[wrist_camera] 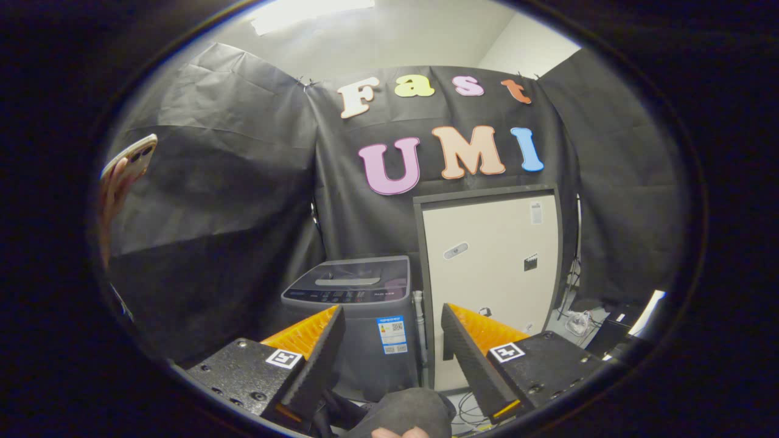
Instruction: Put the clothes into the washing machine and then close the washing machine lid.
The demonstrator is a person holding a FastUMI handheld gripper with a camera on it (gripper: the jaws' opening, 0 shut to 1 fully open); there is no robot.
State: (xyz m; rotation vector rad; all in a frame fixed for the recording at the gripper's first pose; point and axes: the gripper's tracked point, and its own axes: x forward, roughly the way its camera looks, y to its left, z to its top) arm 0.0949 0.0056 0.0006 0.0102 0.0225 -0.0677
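— Where's the washing machine?

— The grey top-load washing machine [359, 316] stands on the floor beyond the fingers, against the black cloth wall [213, 201], with its lid [350, 277] down flat. A tall pale cabinet with a dark frame [490, 274] stands just beside it, on its right.

— And the claw?

— The gripper [392, 337] is spread wide, fingers well apart, pressing on nothing. Low between the fingers sits a dark grey piece of cloth [408, 410], close to the camera; whether it touches either finger I cannot tell.

— What about the room?

— Black cloth hangs on three sides, with a white ceiling [389, 36] and a bright light above. Cables [471, 410] lie on the pale floor below the cabinet, and some clutter [578, 322] sits further right. Off to the left, a hand [112, 194] holds up a phone [131, 155].
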